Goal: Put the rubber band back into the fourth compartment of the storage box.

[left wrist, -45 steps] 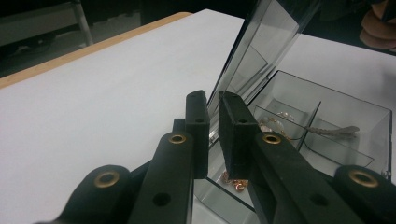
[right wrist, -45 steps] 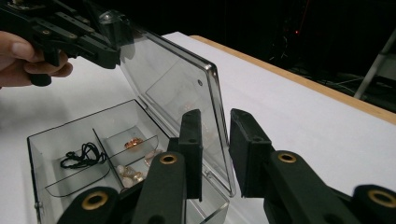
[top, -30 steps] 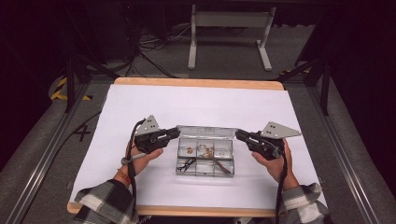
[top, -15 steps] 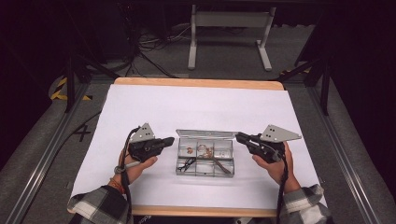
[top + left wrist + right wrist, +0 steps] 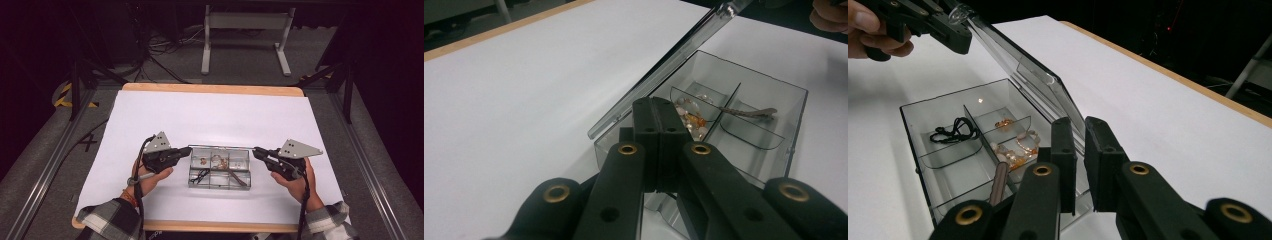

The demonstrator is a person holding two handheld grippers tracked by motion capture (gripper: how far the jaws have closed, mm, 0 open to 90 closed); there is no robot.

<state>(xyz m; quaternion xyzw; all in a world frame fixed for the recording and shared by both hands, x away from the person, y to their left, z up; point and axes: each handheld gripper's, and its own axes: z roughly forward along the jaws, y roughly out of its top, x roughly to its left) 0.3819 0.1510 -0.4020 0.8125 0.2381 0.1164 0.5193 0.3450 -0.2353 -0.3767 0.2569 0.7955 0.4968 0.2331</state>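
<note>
1. A clear compartment box (image 5: 219, 167) sits near the front edge of the tabletop (image 5: 210, 115), midway between its side edges, its lid (image 5: 1018, 67) raised at a slant.
2. The left claw (image 5: 186, 151), at the box's left end, has its pads pressed together on nothing.
3. The right claw (image 5: 256, 150), at the right end, shows a narrow gap with nothing gripped.

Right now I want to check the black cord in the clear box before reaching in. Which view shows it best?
The right gripper view: the black cord lies coiled in a far compartment of the clear box, unobstructed. The high view shows it small and dark. In the left gripper view I can't make it out.
</note>
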